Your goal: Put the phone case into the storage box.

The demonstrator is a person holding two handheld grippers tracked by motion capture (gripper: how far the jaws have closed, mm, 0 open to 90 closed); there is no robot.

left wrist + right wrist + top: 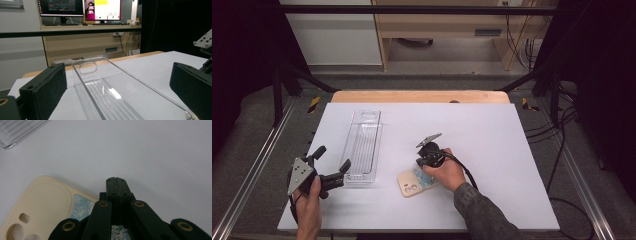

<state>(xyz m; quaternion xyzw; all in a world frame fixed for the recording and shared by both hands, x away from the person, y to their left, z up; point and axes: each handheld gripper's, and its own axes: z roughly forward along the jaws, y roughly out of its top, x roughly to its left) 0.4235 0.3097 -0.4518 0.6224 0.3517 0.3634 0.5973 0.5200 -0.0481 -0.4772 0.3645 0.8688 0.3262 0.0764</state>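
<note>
Jaws pressed flat together: that is how the right gripper (pixel 117 180) stands, its two black tips meeting with nothing between them, pointed down at the white table sheet (pixel 492 130). Just beside those tips, and running under the gripper body, lies the phone case (pixel 42 205), cream with a blue patterned panel and camera cut-outs near one end. From above, the case (pixel 411 183) rests flat near the front edge of the table, a little right of the middle, with the right hand (pixel 447 172) partly over it. No brand or lettering can be read on it.

The left gripper (pixel 332 165) is held near the front left corner, its jaws spread wide and empty, one on each side of the near end of the clear plastic tray (pixel 107 92). That tray (pixel 362 145) runs lengthwise from the front toward the back edge, left of centre, with a slot handle at its far end.

Beyond the table, two monitors (pixel 82 8) glow on a desk; their writing is too small to read.
</note>
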